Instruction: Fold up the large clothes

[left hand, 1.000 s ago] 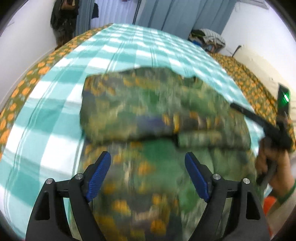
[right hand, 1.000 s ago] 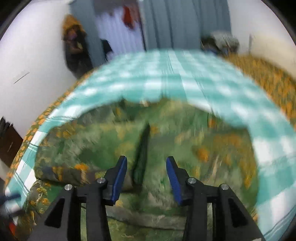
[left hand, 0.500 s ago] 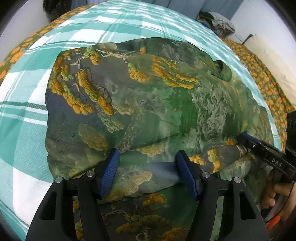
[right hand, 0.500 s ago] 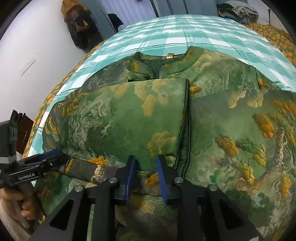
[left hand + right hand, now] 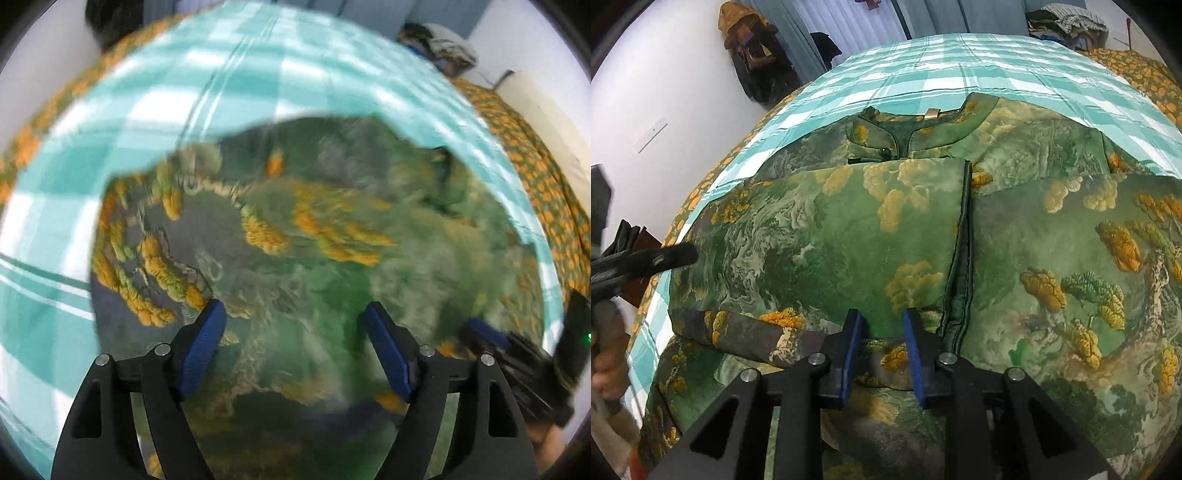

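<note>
A green garment (image 5: 827, 236) printed with orange-yellow trees lies partly folded on the bed, collar at the far side, both sides folded in to meet at a dark middle seam. In the blurred left wrist view it (image 5: 295, 258) fills the centre. My left gripper (image 5: 295, 325) is open and empty, just above the cloth; it also shows at the left edge of the right wrist view (image 5: 665, 258). My right gripper (image 5: 881, 332) has its jaws narrowly apart around the folded near edge of the garment. It appears at lower right in the left wrist view (image 5: 491, 339).
The garment lies on a teal and white checked bedsheet (image 5: 997, 70) over an orange-patterned cover (image 5: 546, 177). A white wall (image 5: 665, 110) with hanging bags (image 5: 753, 55) stands at left. A pile of clothes (image 5: 1067, 22) sits at the far right.
My left gripper has opened wider and drawn back up from the folded edge. My right gripper's jaws have opened slightly and stay at the same near edge.
</note>
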Available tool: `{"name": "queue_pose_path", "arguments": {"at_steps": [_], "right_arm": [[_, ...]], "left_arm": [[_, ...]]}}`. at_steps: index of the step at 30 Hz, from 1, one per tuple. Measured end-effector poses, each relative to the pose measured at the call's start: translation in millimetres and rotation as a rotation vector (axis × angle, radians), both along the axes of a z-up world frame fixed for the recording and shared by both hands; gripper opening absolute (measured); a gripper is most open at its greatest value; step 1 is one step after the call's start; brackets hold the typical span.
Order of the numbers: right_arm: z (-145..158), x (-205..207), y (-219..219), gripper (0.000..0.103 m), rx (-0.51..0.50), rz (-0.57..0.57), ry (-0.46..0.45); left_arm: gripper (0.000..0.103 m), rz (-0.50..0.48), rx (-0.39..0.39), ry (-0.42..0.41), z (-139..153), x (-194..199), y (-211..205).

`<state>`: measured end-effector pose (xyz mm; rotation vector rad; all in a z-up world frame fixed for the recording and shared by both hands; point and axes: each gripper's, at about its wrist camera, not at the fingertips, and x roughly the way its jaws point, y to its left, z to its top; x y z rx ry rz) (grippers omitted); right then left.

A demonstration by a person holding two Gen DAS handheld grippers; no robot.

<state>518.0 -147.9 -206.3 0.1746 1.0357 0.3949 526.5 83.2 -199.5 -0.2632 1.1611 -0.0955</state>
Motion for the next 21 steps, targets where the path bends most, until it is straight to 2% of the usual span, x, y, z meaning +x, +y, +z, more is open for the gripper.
{"name": "queue_pose_path", "arguments": {"at_steps": [2, 4, 7, 12, 15, 19, 21], "right_arm": [[0.1, -0.4, 0.1, 0.023, 0.004, 0.004, 0.001], [0.0, -0.1, -0.1, 0.023, 0.008, 0.010, 0.002], [-0.1, -0.7, -2.8, 0.023, 0.021, 0.010, 0.002], [-0.6, -2.1, -4.0, 0.023, 0.027, 0.005, -0.008], [-0.6, -3.0, -3.4, 0.023, 0.024, 0.005, -0.010], [-0.3, -3.7, -3.1, 0.023, 0.023, 0.004, -0.015], [-0.5, -3.8, -1.9, 0.023, 0.020, 0.004, -0.016]], "left_arm": [[0.080, -0.001, -0.004, -0.019, -10.6, -3.3, 1.2], [0.082, -0.018, 0.033, -0.048, -7.1, -4.7, -4.8], [0.082, -0.017, 0.045, -0.067, 6.7, 0.3, -6.7], [0.082, 0.063, 0.040, -0.129, 20.8, 34.0, 9.9], [0.082, 0.116, 0.044, -0.151, 12.0, 51.6, 17.9], [0.087, 0.089, 0.042, -0.102, -18.7, 54.2, 20.3], [0.087, 0.080, 0.029, -0.128, -20.4, 46.5, 21.1]]}}
